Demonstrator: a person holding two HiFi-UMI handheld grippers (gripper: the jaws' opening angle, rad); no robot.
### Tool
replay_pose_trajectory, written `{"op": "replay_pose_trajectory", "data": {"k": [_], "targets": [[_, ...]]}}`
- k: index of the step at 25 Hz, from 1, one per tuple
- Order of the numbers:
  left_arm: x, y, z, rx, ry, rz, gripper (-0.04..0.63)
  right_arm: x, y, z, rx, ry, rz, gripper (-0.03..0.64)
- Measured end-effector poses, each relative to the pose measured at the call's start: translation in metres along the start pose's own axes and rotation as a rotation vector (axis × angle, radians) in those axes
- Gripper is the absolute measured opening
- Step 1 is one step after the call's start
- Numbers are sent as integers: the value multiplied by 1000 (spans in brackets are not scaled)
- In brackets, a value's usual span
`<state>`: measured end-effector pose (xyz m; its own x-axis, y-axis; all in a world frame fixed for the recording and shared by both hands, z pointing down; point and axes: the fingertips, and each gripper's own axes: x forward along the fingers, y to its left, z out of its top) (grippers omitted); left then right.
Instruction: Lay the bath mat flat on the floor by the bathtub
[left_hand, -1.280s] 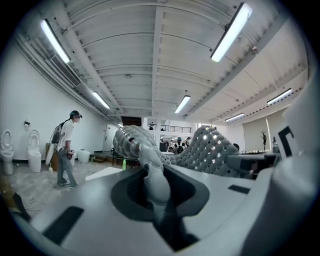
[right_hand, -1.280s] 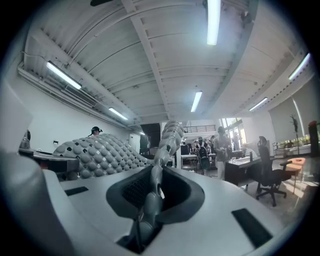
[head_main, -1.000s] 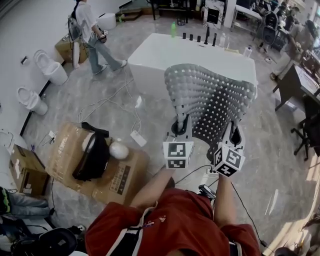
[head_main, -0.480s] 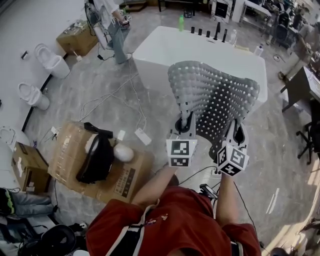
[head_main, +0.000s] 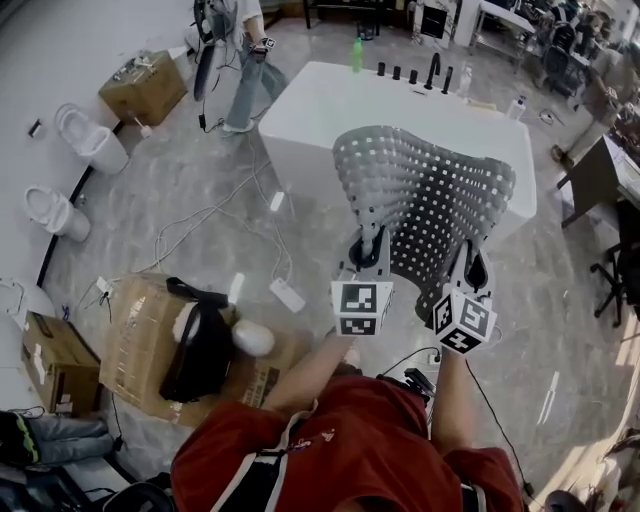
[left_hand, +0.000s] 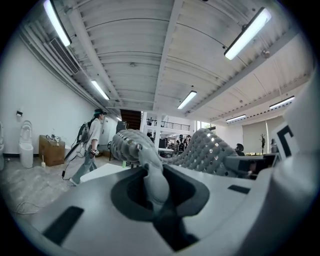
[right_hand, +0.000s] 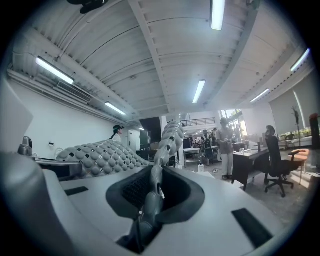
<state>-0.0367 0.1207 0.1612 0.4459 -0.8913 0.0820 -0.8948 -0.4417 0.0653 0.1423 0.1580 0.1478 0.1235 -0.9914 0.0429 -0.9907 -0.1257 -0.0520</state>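
Note:
A grey perforated bath mat (head_main: 425, 205) hangs in the air in front of the white bathtub (head_main: 330, 105), curled and sagging between both grippers. My left gripper (head_main: 368, 250) is shut on the mat's near left edge, and my right gripper (head_main: 472, 262) is shut on its near right edge. In the left gripper view the mat (left_hand: 150, 170) is pinched between the jaws and bulges away from them. In the right gripper view a thin fold of the mat (right_hand: 155, 185) runs up out of the closed jaws. The marble floor (head_main: 200, 190) lies far below the mat.
A cardboard box (head_main: 150, 335) with a black bag on it stands at the left. Cables and a power strip (head_main: 285, 295) trail across the floor near the tub. A person (head_main: 235, 50) walks at the far left of the tub. Toilets (head_main: 85, 135) line the left wall; a desk (head_main: 600, 170) stands right.
Both grippers keep their hold on the mat at about the same height. The person at the back has walked right toward the tub, and the head view has shifted slightly.

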Motion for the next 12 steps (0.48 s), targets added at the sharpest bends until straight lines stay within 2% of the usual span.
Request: {"op": "replay_pose_trajectory", "data": {"k": [12], "targets": [[39, 20, 10, -20, -14, -37, 57, 34, 3, 9, -8, -14, -56, 54]]}}
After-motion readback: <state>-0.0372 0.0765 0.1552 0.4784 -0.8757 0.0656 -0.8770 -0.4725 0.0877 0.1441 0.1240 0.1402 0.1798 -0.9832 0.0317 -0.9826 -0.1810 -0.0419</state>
